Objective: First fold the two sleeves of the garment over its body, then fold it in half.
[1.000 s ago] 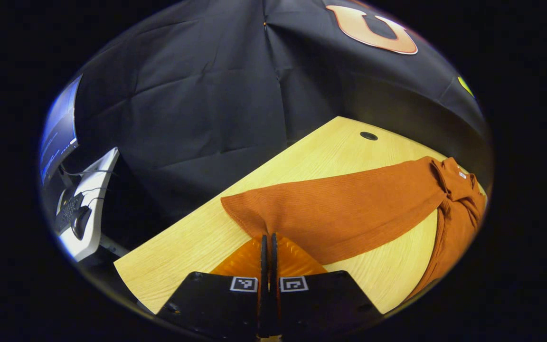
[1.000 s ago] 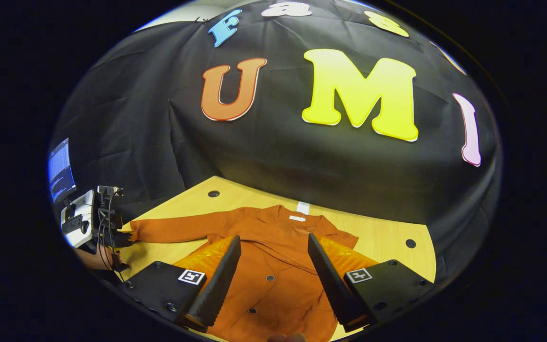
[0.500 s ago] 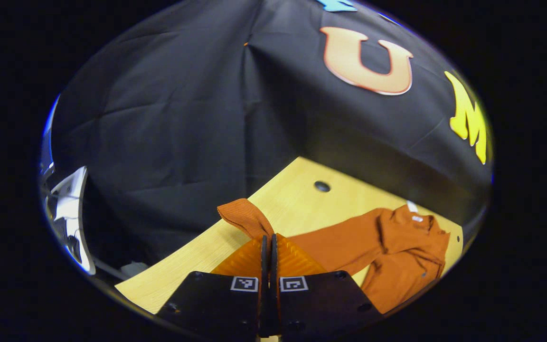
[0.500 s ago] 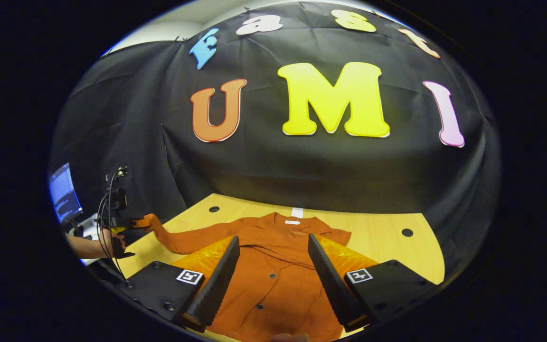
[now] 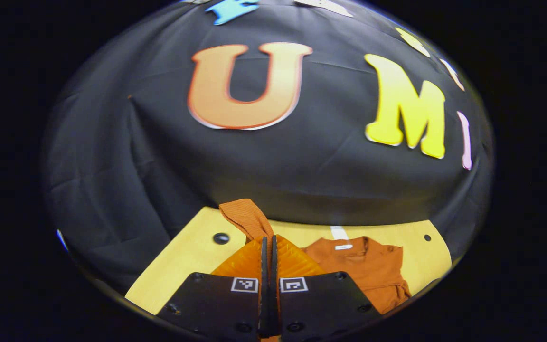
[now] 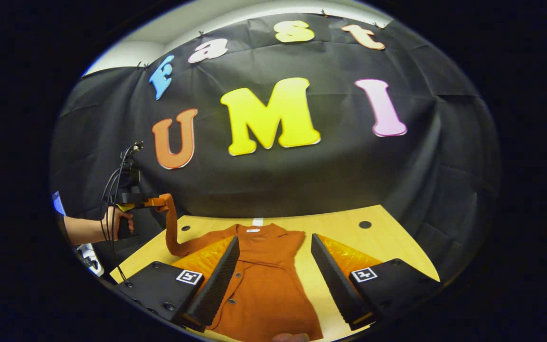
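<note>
Light wooden table (image 6: 387, 240) with round dark cable holes (image 6: 364, 224); pale ceiling strip (image 6: 216, 14) above booth wall.

Your left gripper (image 5: 268, 247) carries two flat black wedge-shaped plates, each with a small square black-and-white marker near the inner edge and round screws along the bottom. Your right gripper (image 6: 273, 259) has matching plates, markers and screws, with ridged inner faces on its fingers (image 6: 221, 270). Farther off, black cables (image 6: 112, 190) loop over the left gripper's handle in your bare-forearmed hand (image 6: 117, 221).
</note>
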`<state>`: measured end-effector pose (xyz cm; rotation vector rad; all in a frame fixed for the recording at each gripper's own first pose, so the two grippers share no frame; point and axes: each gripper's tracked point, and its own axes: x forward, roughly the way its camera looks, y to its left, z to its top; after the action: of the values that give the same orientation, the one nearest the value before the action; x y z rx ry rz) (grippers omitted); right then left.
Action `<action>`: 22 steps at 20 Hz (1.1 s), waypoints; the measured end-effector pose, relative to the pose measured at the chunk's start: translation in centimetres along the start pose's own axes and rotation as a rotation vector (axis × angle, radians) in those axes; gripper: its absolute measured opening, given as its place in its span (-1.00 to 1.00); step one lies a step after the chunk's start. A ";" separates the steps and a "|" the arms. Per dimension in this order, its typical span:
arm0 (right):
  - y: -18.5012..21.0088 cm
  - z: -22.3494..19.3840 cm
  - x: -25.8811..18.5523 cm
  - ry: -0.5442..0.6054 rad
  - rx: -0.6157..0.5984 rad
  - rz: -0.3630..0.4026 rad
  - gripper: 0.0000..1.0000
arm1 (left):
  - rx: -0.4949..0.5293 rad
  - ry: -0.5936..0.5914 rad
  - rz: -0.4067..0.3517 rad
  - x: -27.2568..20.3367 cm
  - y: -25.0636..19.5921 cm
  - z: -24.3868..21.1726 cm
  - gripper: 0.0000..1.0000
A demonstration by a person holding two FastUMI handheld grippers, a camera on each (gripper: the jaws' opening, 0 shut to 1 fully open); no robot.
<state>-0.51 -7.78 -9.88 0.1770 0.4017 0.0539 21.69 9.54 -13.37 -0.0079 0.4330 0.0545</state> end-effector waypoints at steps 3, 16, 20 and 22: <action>-4.8 0.8 -2.2 -0.021 0.037 -0.091 0.94 | 0.067 0.026 -0.116 1.5 -9.3 -0.7 -0.94; -14.3 -0.8 -9.5 0.035 0.074 -0.345 0.94 | 0.388 0.226 -0.145 8.2 -27.7 -17.0 -0.93; -14.2 -0.3 -9.3 0.040 0.049 -0.338 0.94 | 0.416 0.267 -0.188 8.5 -29.8 -19.1 -0.75; -13.7 -0.1 -8.5 0.037 0.040 -0.322 0.94 | 0.393 0.260 -0.222 7.5 -30.7 -18.7 0.34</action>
<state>-8.14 -21.98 -9.15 0.1495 0.4641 -0.2680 22.32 -21.05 -33.66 0.3268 0.6949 -0.2536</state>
